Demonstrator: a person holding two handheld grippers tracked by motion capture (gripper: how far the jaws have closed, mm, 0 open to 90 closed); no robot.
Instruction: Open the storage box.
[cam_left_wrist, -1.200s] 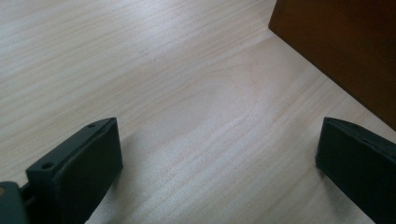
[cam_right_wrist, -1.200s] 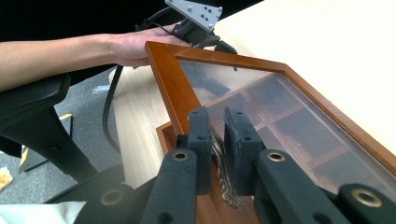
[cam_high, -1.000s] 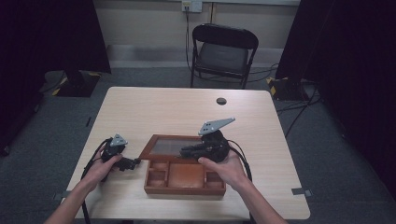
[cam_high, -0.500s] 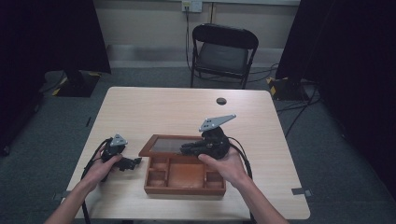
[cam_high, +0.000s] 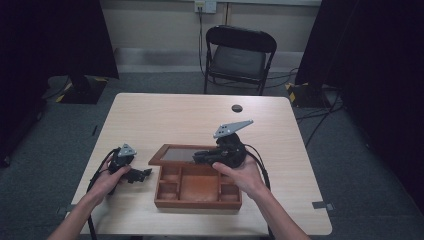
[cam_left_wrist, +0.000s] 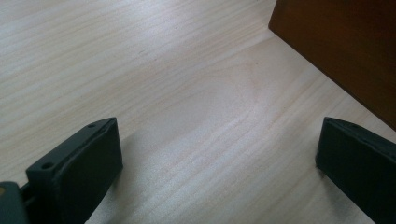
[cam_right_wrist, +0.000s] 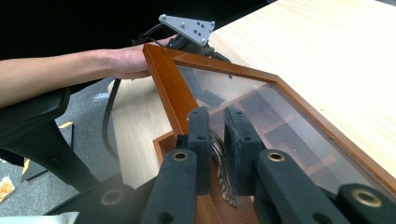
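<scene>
While lid (cam_right_wrist: 261, 100) lifts—right gripper (cam_right_wrist: 218, 135) pinches clasp (cam_right_wrist: 223, 172).

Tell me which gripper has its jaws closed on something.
The right gripper: its jaws pinch the metal clasp on the glass lid of the wooden box. The left gripper has its jaws wide apart over bare table.

Left gripper (cam_left_wrist: 219, 154) agape, right gripper (cam_right_wrist: 218, 135) clamped

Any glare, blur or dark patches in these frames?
High view: sharp, evenly lit light wooden table, black surroundings. Left gripper view: the near black jaws are soft, with a faint shadow on the wood. Right gripper view: the brown wooden box's glass lid reflects, and the background is dark.
</scene>
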